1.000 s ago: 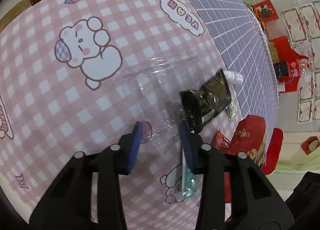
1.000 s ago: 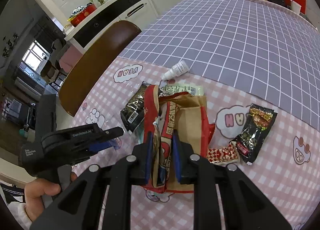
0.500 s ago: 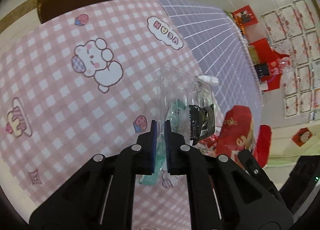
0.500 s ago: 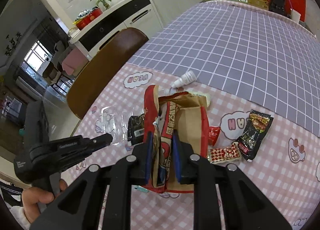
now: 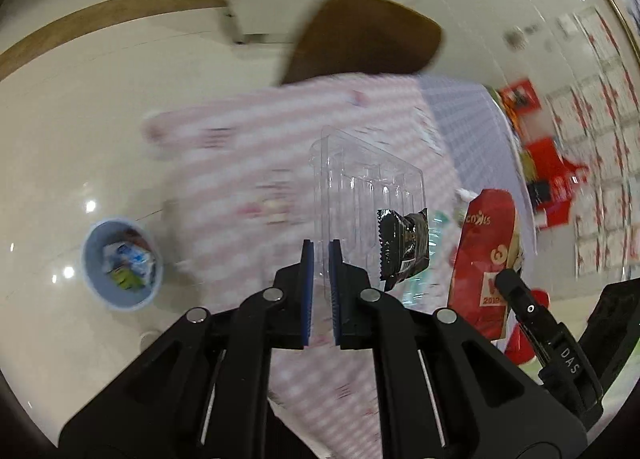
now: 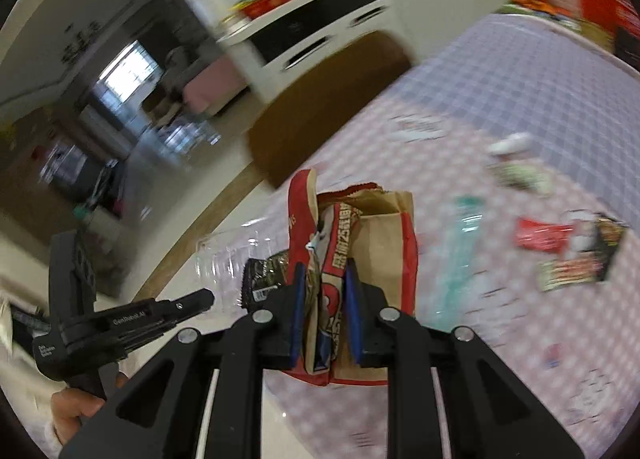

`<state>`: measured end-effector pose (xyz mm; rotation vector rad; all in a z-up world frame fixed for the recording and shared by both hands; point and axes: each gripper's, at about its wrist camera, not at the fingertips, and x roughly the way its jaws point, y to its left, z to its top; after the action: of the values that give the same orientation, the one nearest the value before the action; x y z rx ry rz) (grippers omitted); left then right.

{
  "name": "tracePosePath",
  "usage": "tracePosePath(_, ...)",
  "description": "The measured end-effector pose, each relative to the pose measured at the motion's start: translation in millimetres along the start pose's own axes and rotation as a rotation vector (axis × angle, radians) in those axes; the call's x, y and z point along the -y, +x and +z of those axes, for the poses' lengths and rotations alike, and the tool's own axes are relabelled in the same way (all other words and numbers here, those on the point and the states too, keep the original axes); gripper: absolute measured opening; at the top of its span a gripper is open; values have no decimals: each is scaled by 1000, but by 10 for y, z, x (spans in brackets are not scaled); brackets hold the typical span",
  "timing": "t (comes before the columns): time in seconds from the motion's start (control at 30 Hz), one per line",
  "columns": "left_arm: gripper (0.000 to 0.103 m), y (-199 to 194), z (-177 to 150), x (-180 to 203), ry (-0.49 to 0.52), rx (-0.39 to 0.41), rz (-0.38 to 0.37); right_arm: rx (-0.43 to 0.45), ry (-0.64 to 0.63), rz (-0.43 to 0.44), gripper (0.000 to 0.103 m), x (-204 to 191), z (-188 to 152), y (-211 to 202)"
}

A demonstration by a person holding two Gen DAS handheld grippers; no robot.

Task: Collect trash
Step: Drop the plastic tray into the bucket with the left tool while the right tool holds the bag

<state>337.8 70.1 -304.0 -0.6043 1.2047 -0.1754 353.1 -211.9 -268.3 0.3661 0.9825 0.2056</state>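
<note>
My left gripper [image 5: 321, 249] is shut on a clear plastic tray [image 5: 360, 187] and holds it in the air with a black snack wrapper [image 5: 402, 249] lying in it. My right gripper [image 6: 322, 275] is shut on a red and brown paper bag [image 6: 360, 231], also lifted; that bag shows at the right of the left wrist view [image 5: 484, 251]. The left gripper [image 6: 192, 301] with the tray [image 6: 232, 259] shows at the lower left of the right wrist view. A pale blue bin [image 5: 120, 263] with trash in it stands on the floor to the left.
The pink checked table [image 6: 520, 339] holds a teal wrapper [image 6: 456, 255], a red wrapper [image 6: 540, 233], a black and red packet [image 6: 588, 255], a white bottle [image 6: 508, 145] and a green packet [image 6: 520, 175]. A brown chair [image 5: 360, 39] stands at the table's far side.
Both grippers have lifted and swung left, off the table's edge, with their loads. The bin on the floor has come into the left wrist view.
</note>
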Motion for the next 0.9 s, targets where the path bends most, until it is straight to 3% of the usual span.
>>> tracePosePath(0.27, 7, -727, -267, -1413, -169, 65, 134, -166, -147, 164, 18, -1398, -514, 672)
tracePosePath(0.43, 8, -849, -500, -2161, -248, 51, 262, -276, -229, 176, 18, -1968, -919, 1128)
tracePosePath(0.7, 8, -533, -778, -3000, -325, -51, 371, -431, -266, 99, 18, -2230, -1484, 1713)
tracePosePath(0.9, 8, -301, -734, -3199, -311, -106, 416, -480, -261, 49, 18, -2240, -1658, 1930)
